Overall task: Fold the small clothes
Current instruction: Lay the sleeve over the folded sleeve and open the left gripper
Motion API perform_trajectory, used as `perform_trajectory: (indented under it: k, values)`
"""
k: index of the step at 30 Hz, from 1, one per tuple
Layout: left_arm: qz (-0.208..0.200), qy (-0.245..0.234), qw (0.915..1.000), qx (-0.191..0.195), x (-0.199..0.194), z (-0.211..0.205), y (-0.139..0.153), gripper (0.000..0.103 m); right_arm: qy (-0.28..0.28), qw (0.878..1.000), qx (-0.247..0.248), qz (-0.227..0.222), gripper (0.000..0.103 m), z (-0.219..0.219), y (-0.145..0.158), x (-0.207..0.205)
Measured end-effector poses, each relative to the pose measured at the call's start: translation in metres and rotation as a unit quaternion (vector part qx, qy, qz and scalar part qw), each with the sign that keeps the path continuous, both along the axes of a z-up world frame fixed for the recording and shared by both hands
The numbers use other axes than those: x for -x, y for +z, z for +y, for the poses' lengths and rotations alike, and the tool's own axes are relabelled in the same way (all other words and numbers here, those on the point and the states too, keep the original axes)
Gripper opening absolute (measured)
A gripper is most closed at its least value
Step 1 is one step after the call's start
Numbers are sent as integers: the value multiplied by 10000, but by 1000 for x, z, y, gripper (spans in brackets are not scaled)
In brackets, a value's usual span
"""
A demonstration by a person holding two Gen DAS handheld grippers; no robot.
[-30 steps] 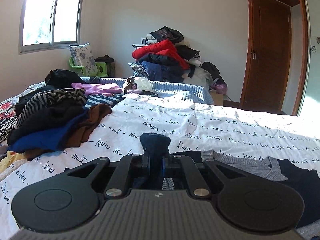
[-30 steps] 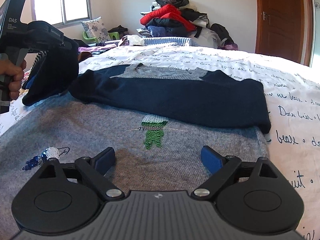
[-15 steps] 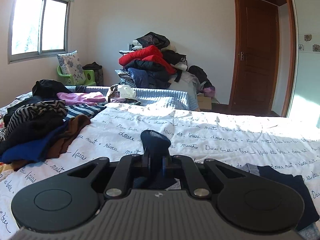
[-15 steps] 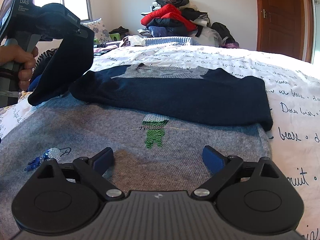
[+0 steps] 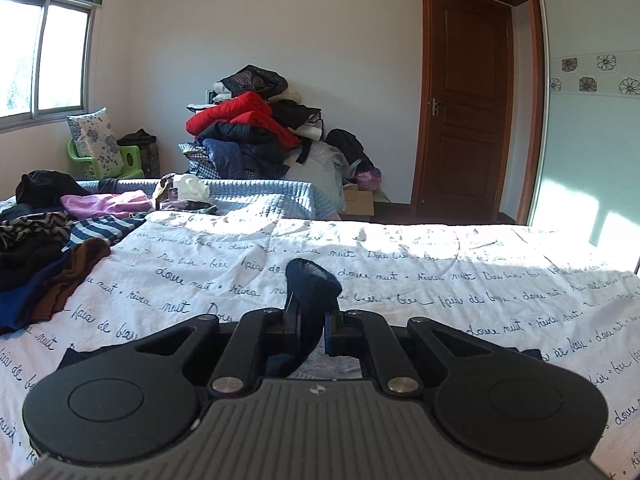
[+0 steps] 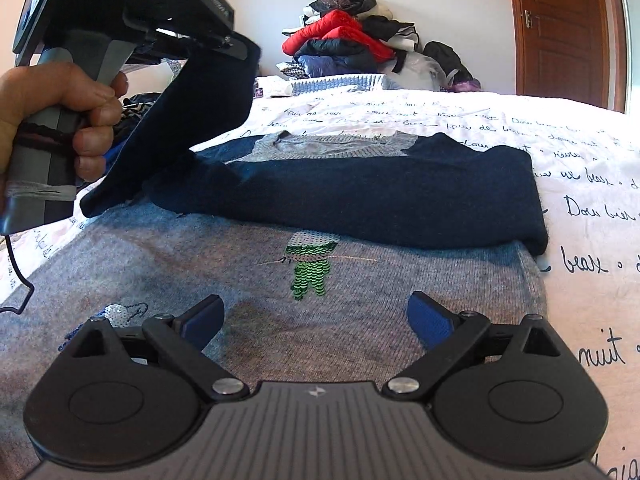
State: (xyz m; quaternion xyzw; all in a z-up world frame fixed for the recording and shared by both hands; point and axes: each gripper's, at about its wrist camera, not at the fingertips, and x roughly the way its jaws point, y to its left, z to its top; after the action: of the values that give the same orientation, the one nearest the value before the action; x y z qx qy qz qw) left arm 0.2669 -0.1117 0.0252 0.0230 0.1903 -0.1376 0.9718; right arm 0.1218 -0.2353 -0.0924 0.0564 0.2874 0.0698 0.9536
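Note:
A small grey sweater (image 6: 200, 256) with navy sleeves and a green sequin figure (image 6: 310, 266) lies flat on the bed. One navy sleeve (image 6: 400, 196) lies folded across its chest. My left gripper (image 5: 311, 312) is shut on the other navy sleeve (image 5: 310, 280) and holds it lifted; in the right wrist view this gripper (image 6: 236, 50) is high at the upper left with the sleeve (image 6: 188, 128) hanging taut from it. My right gripper (image 6: 316, 318) is open and empty, low over the sweater's grey lower part.
The bed has a white cover with script lettering (image 5: 400, 256). A heap of unfolded clothes (image 5: 48, 248) lies at its left side. A pile of jackets (image 5: 256, 136) stands by the far wall, and a brown door (image 5: 464, 100) is at the right.
My left gripper has risen and moved right over the sweater, pulling the navy sleeve up with it. My right gripper has stayed open in the same place.

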Motion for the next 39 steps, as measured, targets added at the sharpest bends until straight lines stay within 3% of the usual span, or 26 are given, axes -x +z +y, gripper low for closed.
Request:
perform_trajectory:
  k: [14, 23, 28, 39]
  values:
    - [218, -873, 9959, 67, 15, -42, -10, 10, -14, 10000, 34, 16, 100, 2, 1, 0]
    - [395, -1303, 9907, 0, 21, -60, -27, 10, -190, 9972, 690, 192, 100, -5, 15, 20]
    - [500, -1453, 9881, -47, 26, -75, -37, 10, -288, 9985, 360, 310, 100, -22, 5, 28]
    - [808, -1506, 9849, -269, 22, -96, -62, 10, -266, 9989, 344, 196, 103, -23, -1, 31]
